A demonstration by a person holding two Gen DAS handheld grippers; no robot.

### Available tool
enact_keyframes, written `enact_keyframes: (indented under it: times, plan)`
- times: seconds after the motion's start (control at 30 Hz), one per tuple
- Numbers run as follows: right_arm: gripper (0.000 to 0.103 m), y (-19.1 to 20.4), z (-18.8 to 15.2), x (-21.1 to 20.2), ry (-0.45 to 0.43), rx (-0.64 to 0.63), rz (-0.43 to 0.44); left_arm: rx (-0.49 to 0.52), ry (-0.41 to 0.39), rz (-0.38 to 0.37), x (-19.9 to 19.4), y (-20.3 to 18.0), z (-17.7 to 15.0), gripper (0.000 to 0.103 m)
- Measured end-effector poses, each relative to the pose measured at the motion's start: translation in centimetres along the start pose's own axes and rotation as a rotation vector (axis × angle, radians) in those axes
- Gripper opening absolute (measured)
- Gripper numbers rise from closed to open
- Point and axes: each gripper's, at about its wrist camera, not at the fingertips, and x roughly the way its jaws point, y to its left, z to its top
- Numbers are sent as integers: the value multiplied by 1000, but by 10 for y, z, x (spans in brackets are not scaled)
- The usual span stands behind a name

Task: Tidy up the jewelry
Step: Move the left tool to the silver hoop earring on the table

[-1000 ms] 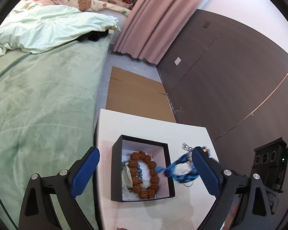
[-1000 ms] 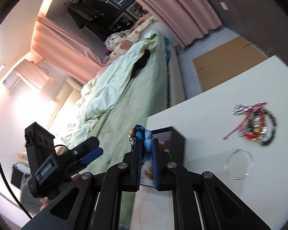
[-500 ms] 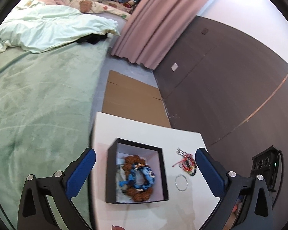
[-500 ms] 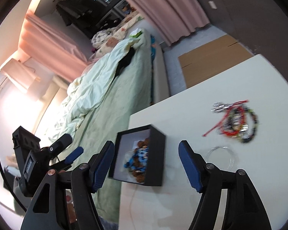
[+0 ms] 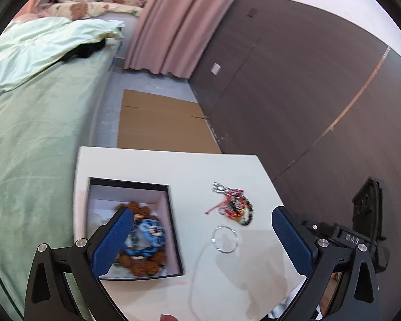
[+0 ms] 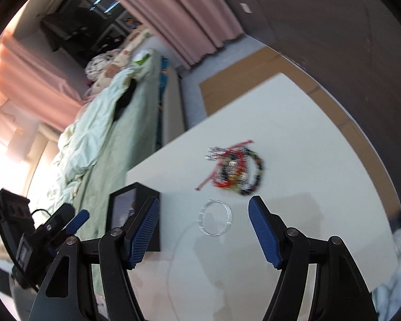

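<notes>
right gripper [image 6: 203,215] opened, blue bracelet [image 5: 149,236] now in box [image 5: 175,224]

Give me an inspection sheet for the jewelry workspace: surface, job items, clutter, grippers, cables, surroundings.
Surface: white table, bare apart from the items below.
Job's things: black box holding a brown bead bracelet with a blue bracelet on top; tangled bracelets and a clear ring bangle lie loose on the table, outside the box.
Clutter: nothing seen.
Grippers: left gripper open, empty; right gripper open, empty, above the bangle.
Cables: thin pale cord on the table, ends out of view.
Surroundings: green bed, pink curtain, flat cardboard on the floor, dark wall panels.
</notes>
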Motion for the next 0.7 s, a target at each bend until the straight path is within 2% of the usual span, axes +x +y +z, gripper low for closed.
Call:
enact_keyframes:
  times: [0.23,0.43,0.6,0.7]
  plan:
    - [70,-24,11,-16,-11,67,7,138,60,-12,24,-44,-9,103]
    - [70,-35,16,-22,10,32,-58,246,135,11,51,-69,-25,102]
    - [70,-52,21,-23,34,65,-71,313,199,20,75,-86,-37,96]
    - [70,-61,24,-24,38,80,-84,318,252,25,94,-89,-46,87]
